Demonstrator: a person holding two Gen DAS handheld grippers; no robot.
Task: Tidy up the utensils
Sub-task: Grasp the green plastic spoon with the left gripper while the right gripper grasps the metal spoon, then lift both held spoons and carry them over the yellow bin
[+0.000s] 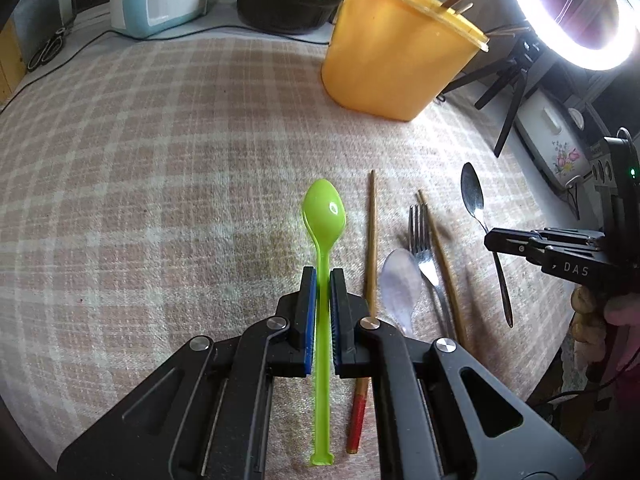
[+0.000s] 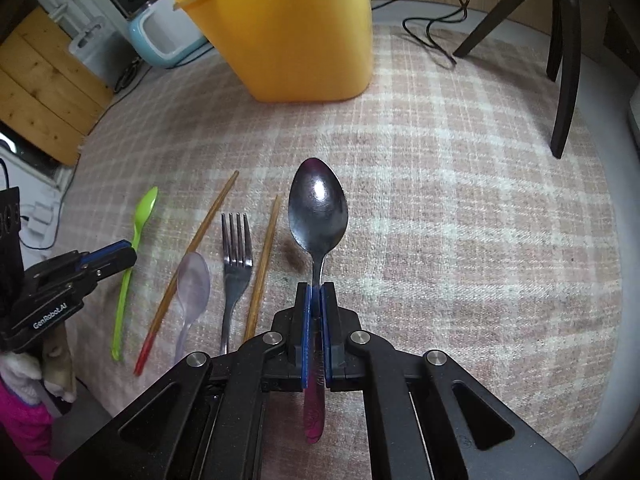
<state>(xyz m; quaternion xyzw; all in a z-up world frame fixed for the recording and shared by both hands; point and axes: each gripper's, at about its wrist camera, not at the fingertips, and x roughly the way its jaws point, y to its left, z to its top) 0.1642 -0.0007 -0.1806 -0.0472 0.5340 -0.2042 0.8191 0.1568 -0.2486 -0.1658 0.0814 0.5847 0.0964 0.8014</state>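
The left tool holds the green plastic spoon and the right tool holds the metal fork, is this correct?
Not quite. The left tool does hold the green plastic spoon, but the right tool holds the metal spoon, as the right wrist view shows. The metal fork lies on the checked cloth.

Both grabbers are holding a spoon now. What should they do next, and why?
Probably carry both spoons to the yellow container. The left gripper is shut on the green spoon, the right gripper on the metal spoon, and chopsticks already stand in that container.
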